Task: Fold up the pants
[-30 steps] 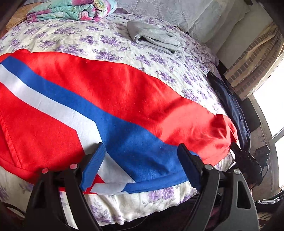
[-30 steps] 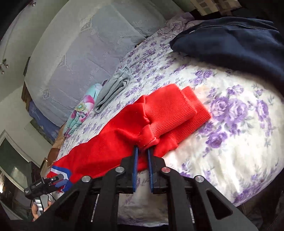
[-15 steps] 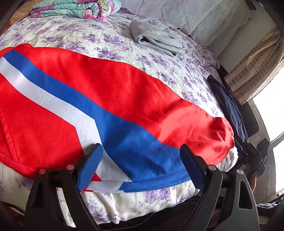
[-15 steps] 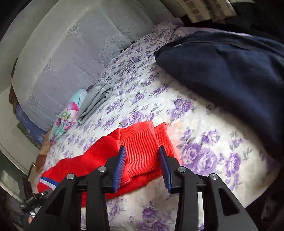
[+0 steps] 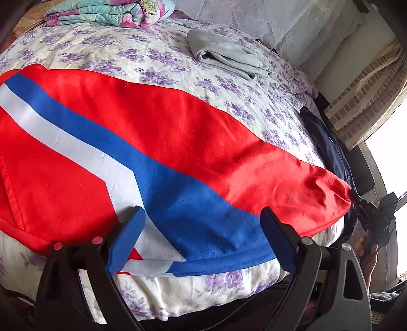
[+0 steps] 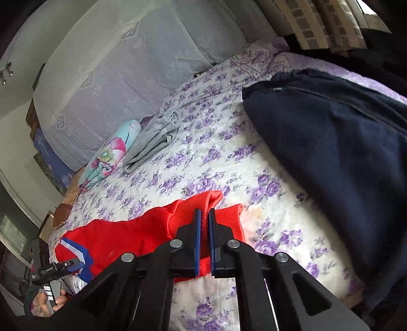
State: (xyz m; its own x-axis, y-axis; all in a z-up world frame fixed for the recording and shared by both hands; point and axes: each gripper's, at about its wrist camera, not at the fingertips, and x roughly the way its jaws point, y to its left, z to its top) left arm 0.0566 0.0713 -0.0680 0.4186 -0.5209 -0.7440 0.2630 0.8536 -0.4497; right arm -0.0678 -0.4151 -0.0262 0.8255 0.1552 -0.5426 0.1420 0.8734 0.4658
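Observation:
Red pants (image 5: 178, 142) with a blue and white stripe lie spread along the near edge of the bed. My left gripper (image 5: 201, 236) hovers over the striped end, its jaws wide and still opening. The cloth lies under them and the pads do not press it. In the right wrist view the same pants (image 6: 127, 236) end in a ribbed red cuff (image 6: 183, 214). My right gripper (image 6: 204, 216) is shut on that cuff, with a fold of it pinched between the blue pads. A hand holds the left gripper (image 6: 53, 270) at the far end.
The bed has a purple-flowered cover (image 6: 208, 157). A folded grey garment (image 5: 229, 56) and a rolled floral blanket (image 5: 114, 12) lie toward the headboard. A dark navy garment (image 6: 343, 157) covers the bed's right side, near the cuff. The bed edge (image 5: 203, 292) drops off just below the pants.
The right gripper let go of the bunched cuff, opened over it, then shut on it again, and it has lifted. The left gripper's jaws widened slightly and stayed in place.

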